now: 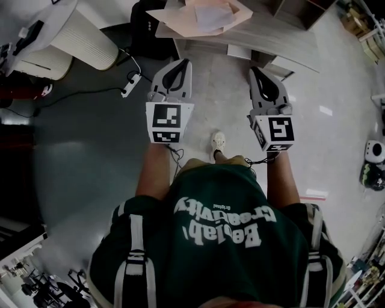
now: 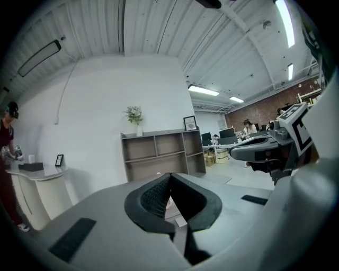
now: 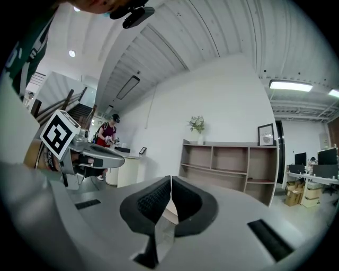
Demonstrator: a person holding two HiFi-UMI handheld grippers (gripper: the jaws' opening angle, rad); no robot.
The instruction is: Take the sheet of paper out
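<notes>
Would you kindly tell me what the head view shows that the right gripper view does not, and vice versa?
Only the head view: the peach folder with a sheet of paper on it, the power strip on the floor. Only the right gripper view: a potted plant, a framed picture, a person in a dark red top. Both: the left gripper and the right gripper, with shut jaws.

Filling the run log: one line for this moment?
left claw shut, empty | right claw shut, empty | sheet of paper on pink folder, untouched
</notes>
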